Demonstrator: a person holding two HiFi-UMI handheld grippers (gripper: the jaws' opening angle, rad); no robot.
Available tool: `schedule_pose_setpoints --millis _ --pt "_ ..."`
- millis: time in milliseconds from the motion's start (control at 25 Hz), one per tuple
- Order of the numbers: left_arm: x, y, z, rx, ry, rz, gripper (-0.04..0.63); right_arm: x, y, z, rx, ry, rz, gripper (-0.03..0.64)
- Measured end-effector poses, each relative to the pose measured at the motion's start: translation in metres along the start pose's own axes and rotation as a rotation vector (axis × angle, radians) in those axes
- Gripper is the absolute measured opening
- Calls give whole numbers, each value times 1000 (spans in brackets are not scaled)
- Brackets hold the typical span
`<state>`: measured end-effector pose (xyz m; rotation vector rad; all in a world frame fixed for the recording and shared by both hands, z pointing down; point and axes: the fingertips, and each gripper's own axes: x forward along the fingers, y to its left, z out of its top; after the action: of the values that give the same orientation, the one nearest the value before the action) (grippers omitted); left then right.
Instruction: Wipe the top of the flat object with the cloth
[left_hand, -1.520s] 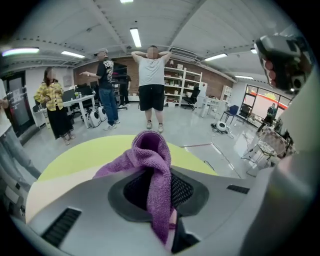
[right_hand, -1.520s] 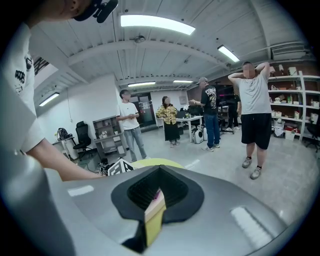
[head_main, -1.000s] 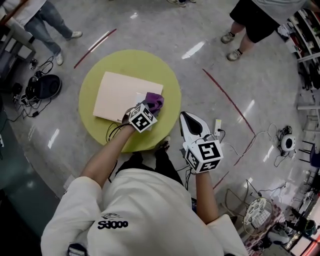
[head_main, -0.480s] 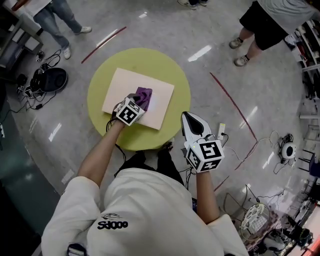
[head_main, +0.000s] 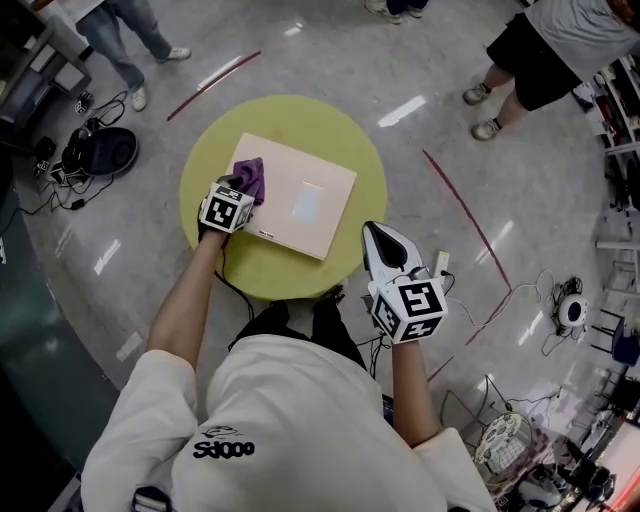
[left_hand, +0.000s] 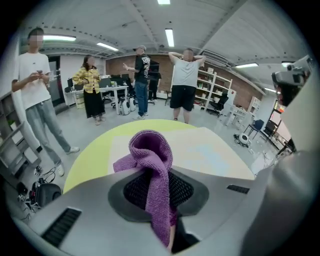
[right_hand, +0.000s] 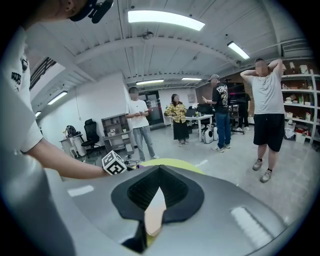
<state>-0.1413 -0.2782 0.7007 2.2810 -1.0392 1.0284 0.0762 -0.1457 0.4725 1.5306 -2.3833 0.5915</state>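
A beige flat object (head_main: 300, 205) lies on a round yellow-green table (head_main: 345, 140). My left gripper (head_main: 240, 190) is shut on a purple cloth (head_main: 251, 177), which rests on the flat object's far left corner. In the left gripper view the cloth (left_hand: 150, 150) bulges out between the left gripper's (left_hand: 160, 187) jaws, with the flat object (left_hand: 210, 155) beyond it. My right gripper (head_main: 385, 243) is held off the table's near right edge, shut with nothing in it. In the right gripper view the right gripper (right_hand: 155, 200) shows only a thin slit between its jaws.
People stand around the table, at the far right (head_main: 540, 50) and far left (head_main: 120, 30). A black bag with cables (head_main: 100, 150) lies on the floor to the left. A white power strip (head_main: 437, 262) and cables lie to the right, with red floor lines (head_main: 465, 215).
My left gripper has swept the cloth leftward across the flat object, from its right near edge to its far left corner. The right gripper has stayed in place.
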Motion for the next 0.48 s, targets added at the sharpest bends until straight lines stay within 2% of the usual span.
schedule_pose_setpoints --millis 240,480 --pt "-21 39 -20 -97 -14 90 58 2 0 3 -6 -1 12 9" --pt "-37 40 -37 -163 -37 137 58 -3 1 1 -10 4 31 9"
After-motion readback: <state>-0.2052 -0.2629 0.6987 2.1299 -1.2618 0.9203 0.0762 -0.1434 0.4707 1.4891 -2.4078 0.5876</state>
